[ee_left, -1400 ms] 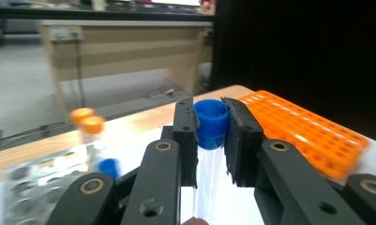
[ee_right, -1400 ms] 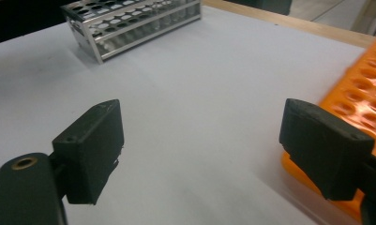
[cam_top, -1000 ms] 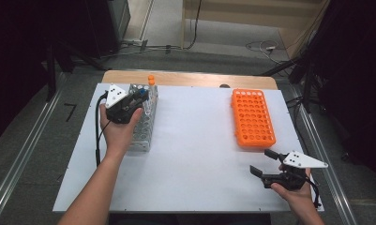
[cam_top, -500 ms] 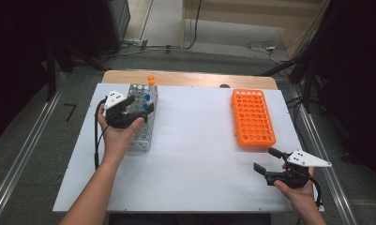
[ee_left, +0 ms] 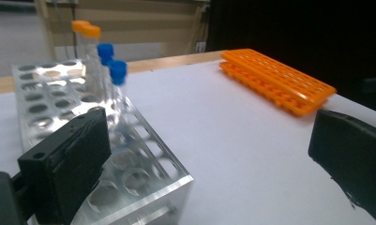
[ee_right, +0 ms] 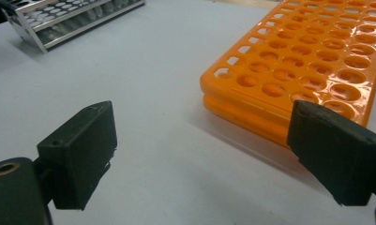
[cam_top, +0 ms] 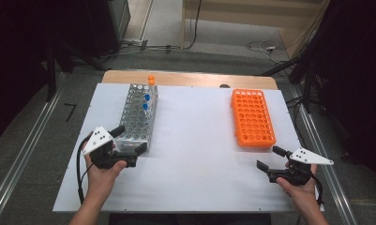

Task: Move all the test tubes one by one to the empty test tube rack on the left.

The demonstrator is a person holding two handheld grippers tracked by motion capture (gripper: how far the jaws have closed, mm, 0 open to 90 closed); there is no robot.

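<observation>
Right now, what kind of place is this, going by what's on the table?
Probably a lab-style bench set up for recording tube handling: a clear test tube rack holding blue-capped tubes, an empty orange tube rack, and a white tabletop ringed by cables and metal framing.

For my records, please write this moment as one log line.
left claw: open, empty, jaws just opened, by metal rack | right claw: open, empty, near orange rack
</observation>
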